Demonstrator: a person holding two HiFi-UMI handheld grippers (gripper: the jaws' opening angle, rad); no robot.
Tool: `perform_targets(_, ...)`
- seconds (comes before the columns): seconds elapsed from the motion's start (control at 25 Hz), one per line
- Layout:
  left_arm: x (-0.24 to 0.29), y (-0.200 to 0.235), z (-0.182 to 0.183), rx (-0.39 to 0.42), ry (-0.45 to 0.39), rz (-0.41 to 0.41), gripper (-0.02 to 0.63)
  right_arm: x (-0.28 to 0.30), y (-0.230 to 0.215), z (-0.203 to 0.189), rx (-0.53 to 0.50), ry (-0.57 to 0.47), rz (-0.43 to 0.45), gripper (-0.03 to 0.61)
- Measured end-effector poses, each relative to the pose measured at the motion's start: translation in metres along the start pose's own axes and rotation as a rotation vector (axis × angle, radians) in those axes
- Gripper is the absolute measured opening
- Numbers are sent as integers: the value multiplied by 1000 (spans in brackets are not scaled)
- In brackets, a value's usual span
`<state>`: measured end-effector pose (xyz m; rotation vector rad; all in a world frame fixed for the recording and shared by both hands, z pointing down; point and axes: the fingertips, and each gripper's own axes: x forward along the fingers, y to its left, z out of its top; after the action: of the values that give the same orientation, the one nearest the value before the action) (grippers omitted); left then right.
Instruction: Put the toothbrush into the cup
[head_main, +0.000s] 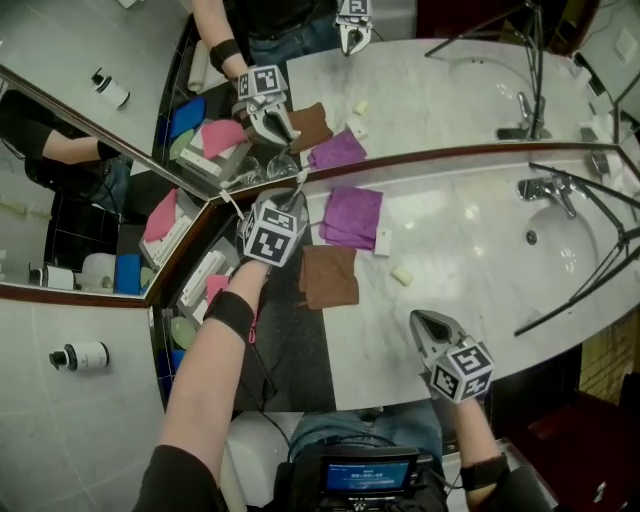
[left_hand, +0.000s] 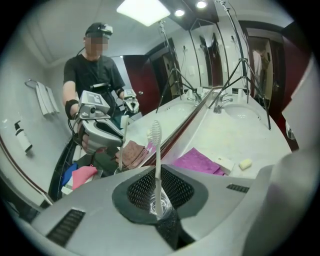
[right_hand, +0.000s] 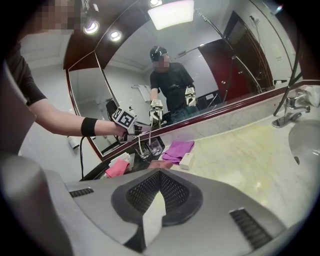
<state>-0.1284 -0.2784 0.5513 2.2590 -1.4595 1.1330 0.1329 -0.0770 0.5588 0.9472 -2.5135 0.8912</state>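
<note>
Pale marble counter (head_main: 470, 260) below a wall mirror (head_main: 450, 100), with purple cloth (head_main: 352, 216) and brown cloth (head_main: 329, 276) spread side by side. Right gripper (head_main: 428, 325) at the near edge, jaws pressed together on nothing. Left gripper (left_hand: 159, 212) by the mirror, just above a clear glass cup (left_hand: 161, 207), clamped on an upright white plastic toothbrush (left_hand: 157, 165), bristles up.

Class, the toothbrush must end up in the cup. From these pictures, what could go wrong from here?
1. The left hand-held gripper pinches the thin white toothbrush with much of it standing above the jaws, so it might pivot or slip.
2. The glass cups stand close together by the mirror; the bulky gripper could knock one, or the handle could catch a rim.
</note>
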Motion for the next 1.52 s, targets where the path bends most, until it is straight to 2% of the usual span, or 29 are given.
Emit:
perform_targets(0.48, -54, -89, 7, 317, 73, -33, 23, -20, 23, 20, -62, -42, 45, 17)
perform_targets(0.72, -66, -144, -14, 354, 132, -108, 23, -30, 28, 26, -73, -58, 40, 17)
perform_targets(1.2, -54, -252, -108, 386, 284, -325, 23, -51, 20, 19, -31, -78, 13, 17)
perform_targets(1.52, -42, -297, -150, 423, 359, -416, 23, -59, 18, 14, -20, -77, -7, 17)
